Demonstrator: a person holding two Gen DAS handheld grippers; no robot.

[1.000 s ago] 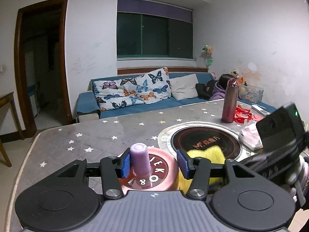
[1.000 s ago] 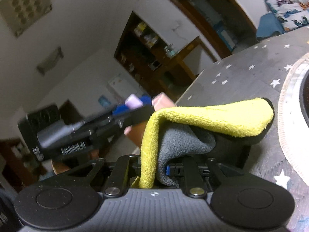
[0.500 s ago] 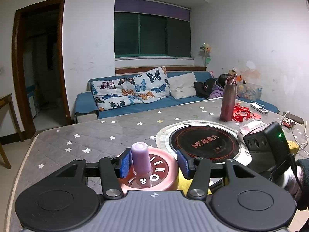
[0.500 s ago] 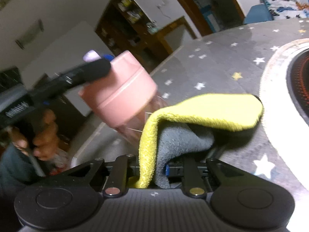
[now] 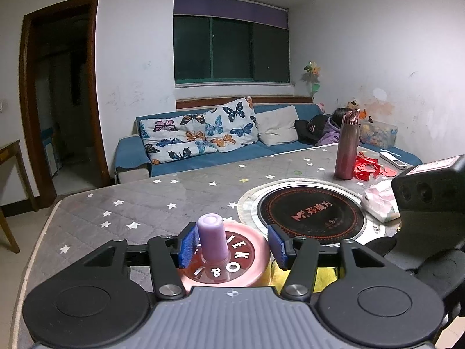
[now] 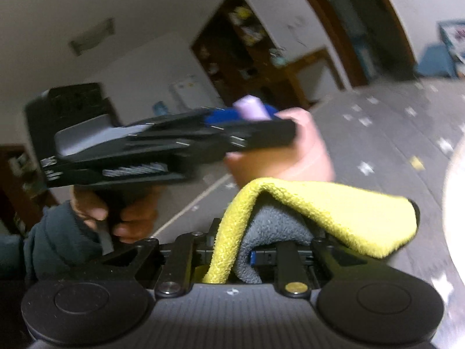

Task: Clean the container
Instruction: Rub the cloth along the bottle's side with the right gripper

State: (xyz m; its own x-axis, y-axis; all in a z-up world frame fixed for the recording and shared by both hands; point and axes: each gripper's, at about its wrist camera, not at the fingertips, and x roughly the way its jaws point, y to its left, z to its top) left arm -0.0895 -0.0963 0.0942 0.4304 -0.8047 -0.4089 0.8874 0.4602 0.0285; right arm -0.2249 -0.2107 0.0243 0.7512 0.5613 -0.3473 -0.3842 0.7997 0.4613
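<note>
Two grippers are at work over a grey star-patterned table (image 5: 180, 195). The left gripper (image 5: 231, 242) has its blue pads (image 5: 187, 242) set against the sides of a pink container (image 5: 232, 264), gripping it just below the pink lid; a lilac spout (image 5: 212, 237) stands up from the lid between the fingers. Seen from the right wrist, a hand (image 6: 128, 215) in a dark sleeve holds that gripper's handle. The right gripper (image 6: 261, 257) is pinched nearly closed on a folded cloth (image 6: 319, 209), yellow outside and grey inside, which drapes forward over its fingers. The container sits just ahead of the cloth and to its left, close by; whether they touch is unclear through the blur. Ahead and right of the left gripper lies a round black hotplate (image 5: 311, 215).
</note>
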